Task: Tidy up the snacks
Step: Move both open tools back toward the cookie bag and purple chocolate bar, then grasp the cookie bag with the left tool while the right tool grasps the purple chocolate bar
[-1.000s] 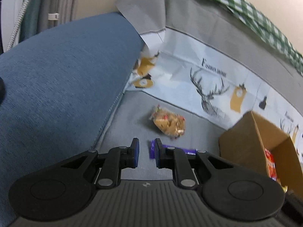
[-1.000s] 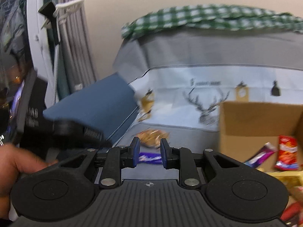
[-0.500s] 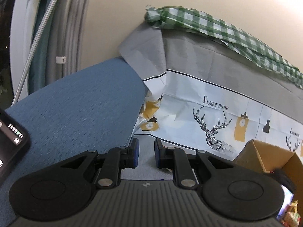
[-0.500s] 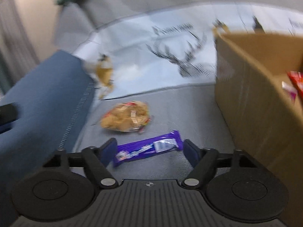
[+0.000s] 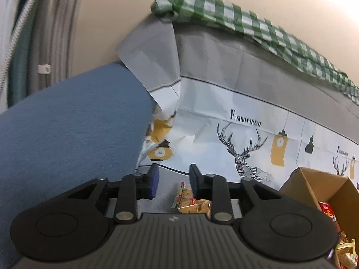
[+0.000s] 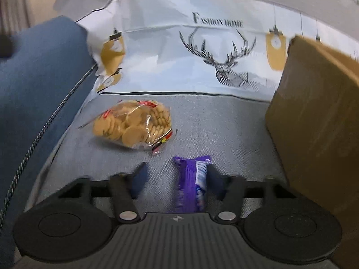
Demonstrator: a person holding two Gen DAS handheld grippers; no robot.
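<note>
The right gripper [image 6: 176, 180], spread wide around the purple bar [image 6: 191, 185] beside the cardboard box [image 6: 318, 121] (slippery wrapper), may pinch only its edge and drop it.

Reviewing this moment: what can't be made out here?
- Right wrist view: purple candy bar wrapper too blurred to read; its near end is hidden by the right gripper.
- Left wrist view: clear bag of round crackers mostly behind left gripper; brown cardboard box contents cut off by the edge.

Purple bar [image 6: 190, 183] — between spread claw [image 6: 177, 180] fingers
</note>
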